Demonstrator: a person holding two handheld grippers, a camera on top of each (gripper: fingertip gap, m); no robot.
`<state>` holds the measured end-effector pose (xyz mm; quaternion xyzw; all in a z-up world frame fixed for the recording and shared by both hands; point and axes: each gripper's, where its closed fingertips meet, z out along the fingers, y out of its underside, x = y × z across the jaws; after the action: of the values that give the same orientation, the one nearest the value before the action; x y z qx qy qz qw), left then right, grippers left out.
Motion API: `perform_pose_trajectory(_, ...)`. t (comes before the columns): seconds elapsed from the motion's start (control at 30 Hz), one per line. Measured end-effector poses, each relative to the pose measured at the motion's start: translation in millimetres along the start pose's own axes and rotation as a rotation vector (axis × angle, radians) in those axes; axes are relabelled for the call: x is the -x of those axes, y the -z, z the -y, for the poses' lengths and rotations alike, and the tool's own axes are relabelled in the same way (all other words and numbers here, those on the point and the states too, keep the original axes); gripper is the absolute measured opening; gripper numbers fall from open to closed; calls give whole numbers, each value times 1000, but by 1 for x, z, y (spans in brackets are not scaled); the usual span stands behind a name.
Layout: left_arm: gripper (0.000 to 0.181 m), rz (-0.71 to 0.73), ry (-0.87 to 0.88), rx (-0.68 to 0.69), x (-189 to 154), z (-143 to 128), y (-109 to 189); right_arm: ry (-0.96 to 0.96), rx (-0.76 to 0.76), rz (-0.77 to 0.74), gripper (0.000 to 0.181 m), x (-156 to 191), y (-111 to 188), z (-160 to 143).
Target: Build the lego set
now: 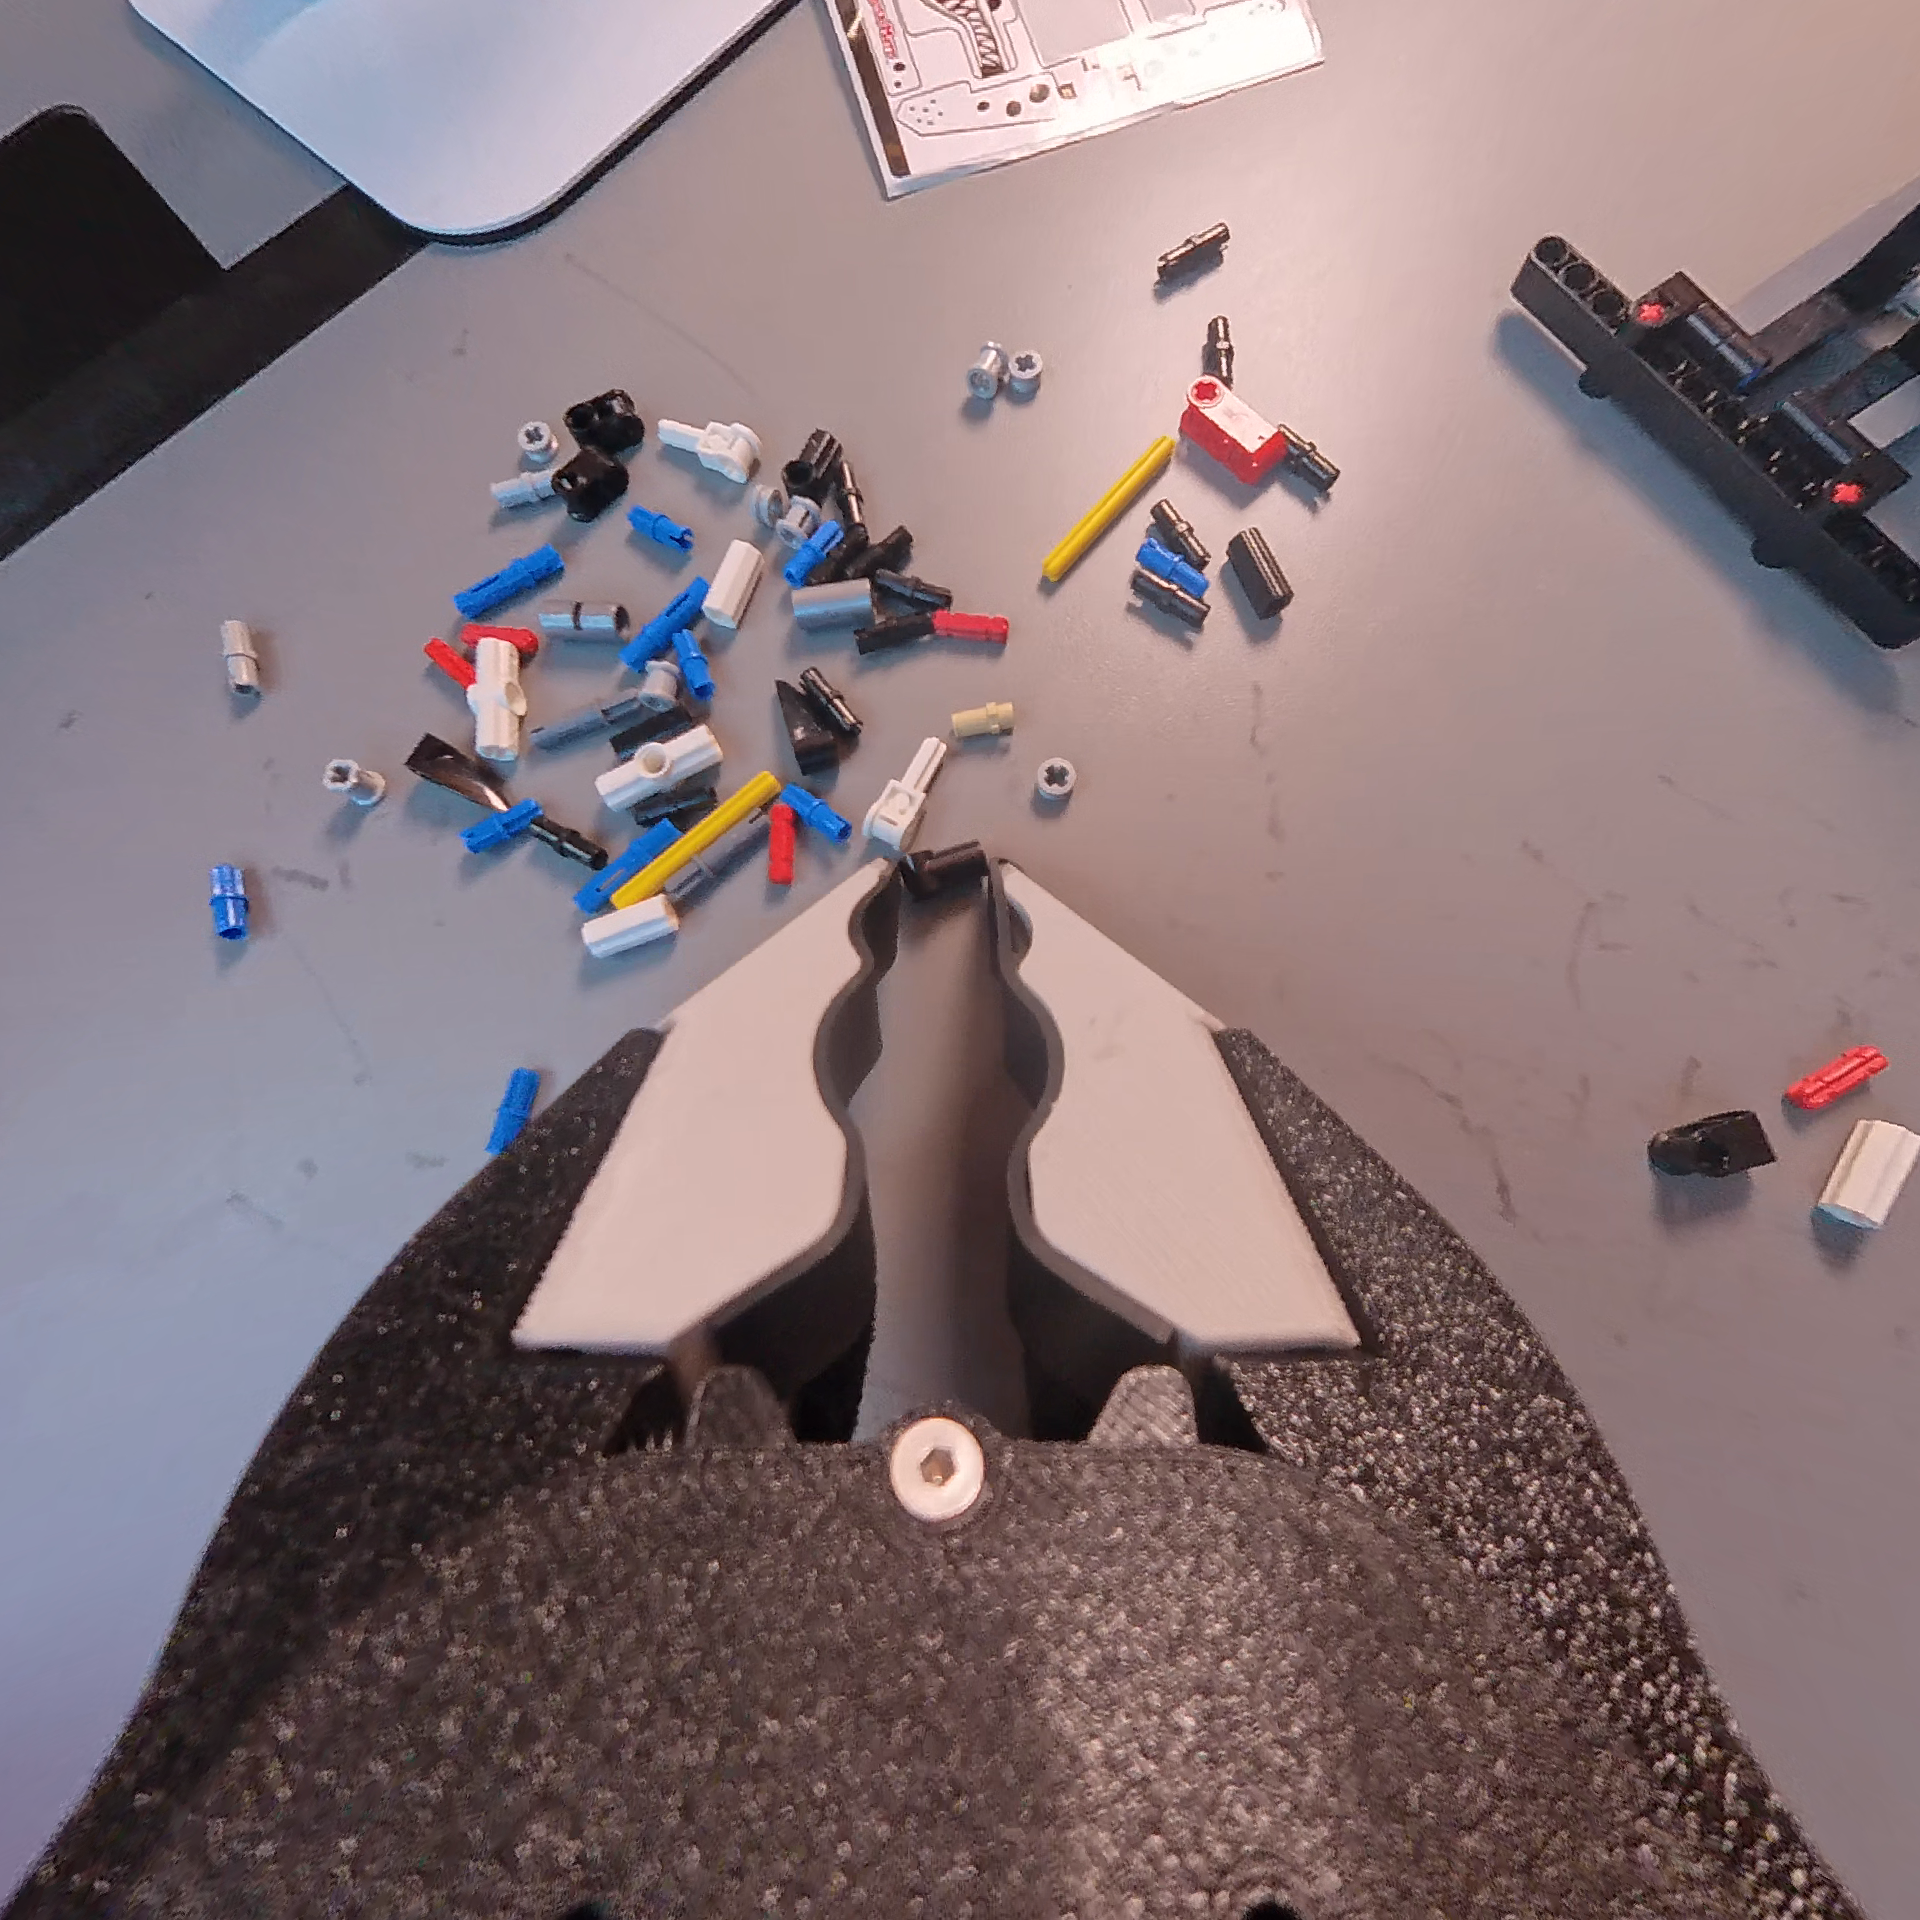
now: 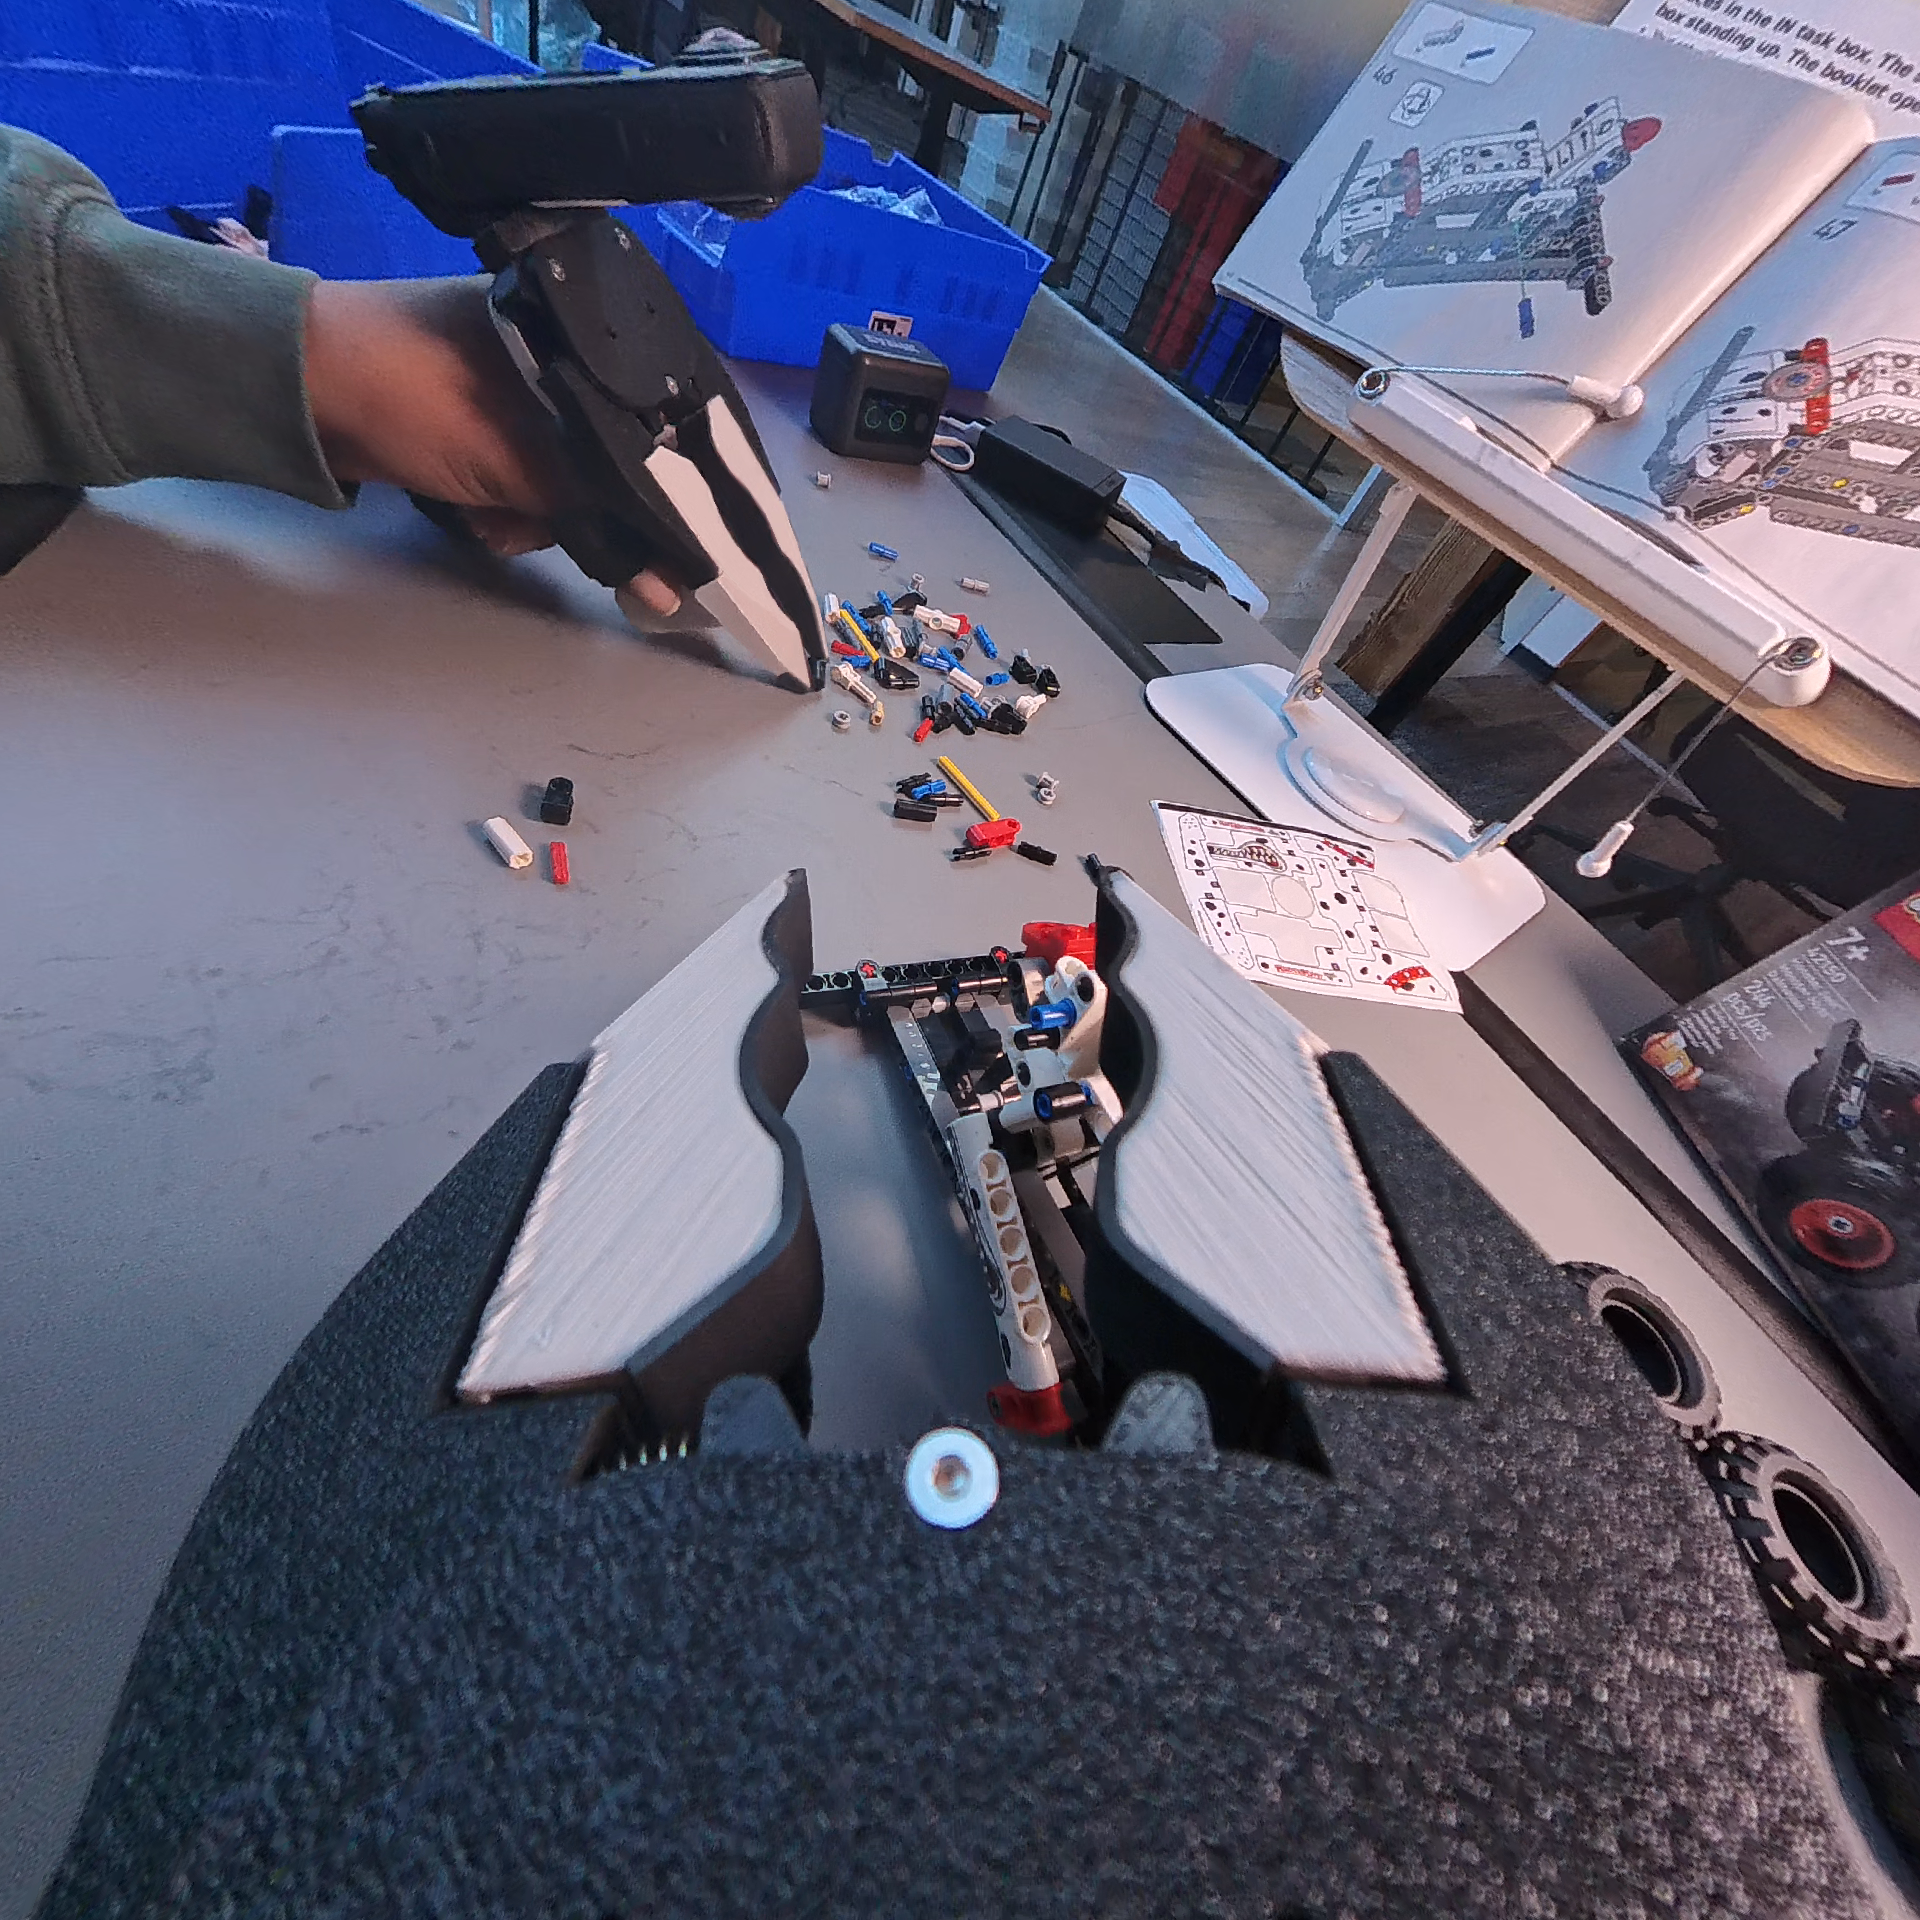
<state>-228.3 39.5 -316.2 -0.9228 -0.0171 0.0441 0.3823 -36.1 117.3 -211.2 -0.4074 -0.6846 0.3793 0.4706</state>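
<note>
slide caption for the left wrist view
Left gripper pinches a small black pin beside scattered Lego pieces on a grey table.

A grey surface point(image 2: 260, 987), scuffed and faintly marked, fills the foreground. Blue plastic bins point(image 2: 883, 260) line its far edge. Just in front of the bins sits a small black cube device point(image 2: 878, 393), and beside that a black power brick point(image 2: 1049, 473). To the right of the bins, off the surface's edge, a white stand point(image 2: 1351, 769) props up an open booklet point(image 2: 1558, 177). Beyond the bins, another table point(image 2: 935, 73) stands in a dim room, with a pale brick wall point(image 2: 1029, 42) behind it. The light is cool and even.
</note>
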Motion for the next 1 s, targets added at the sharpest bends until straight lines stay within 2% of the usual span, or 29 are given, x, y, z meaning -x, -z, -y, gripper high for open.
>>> perform_pose_trajectory(0.5, 24, 113, 84, -136, 57, 50, 4, 3, -4, 6, 54, 1, 0, 0)
perform_pose_trajectory(0.67, 21, 2, 41, -135, 44, 56, -7, -1, -10, 8, 54, 1, 0, 1)
perform_pose_trajectory(0.83, 25, -147, -35, -52, 17, 50, -25, -1, -14, 10, 54, 1, 0, 1)
perform_pose_trajectory(0.93, 28, -177, -31, -12, 13, 44, -35, -2, -16, 12, 54, 1, 0, 1)
perform_pose_trajectory(1.0, 23, -168, -29, -7, 15, 45, -36, -3, -17, 12, 54, 1, 0, 1)
